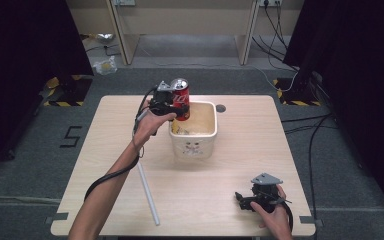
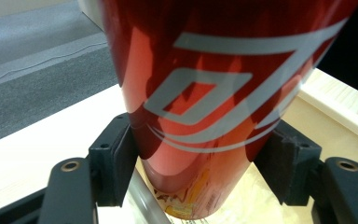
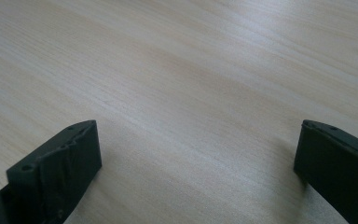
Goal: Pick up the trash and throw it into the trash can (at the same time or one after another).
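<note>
- Red can (image 1: 181, 97): held upright above the far-left corner of the white tub (image 1: 194, 142), its long axis vertical, its silver top up and its base at about the level of the tub's rim.
- In the left gripper view the can (image 2: 214, 84) stands between the two black pads (image 2: 116, 161), which press on its lower wall from either side; its base hangs just over the tub's pale interior and a yellowish item lying inside.
- Left tool (image 1: 172, 107): clamped on the can, reaching it from the left, with the hand behind it on the left side of the tub.
- Key relation: the tub's opening lies directly below and slightly to the near-right of the can, so a downward move with a small shift that way would likely seat the can inside; the rim at the far-left corner is the edge most likely to catch.
- Right tool (image 1: 252, 197): rests low at the near-right of the bench (image 1: 260, 135), jaws spread wide with nothing between them, well apart from the tub; the left hand is by far the nearer.
- White tube (image 1: 148, 192): lies on the bench near the left forearm, its length running near to far, apart from the tub.
</note>
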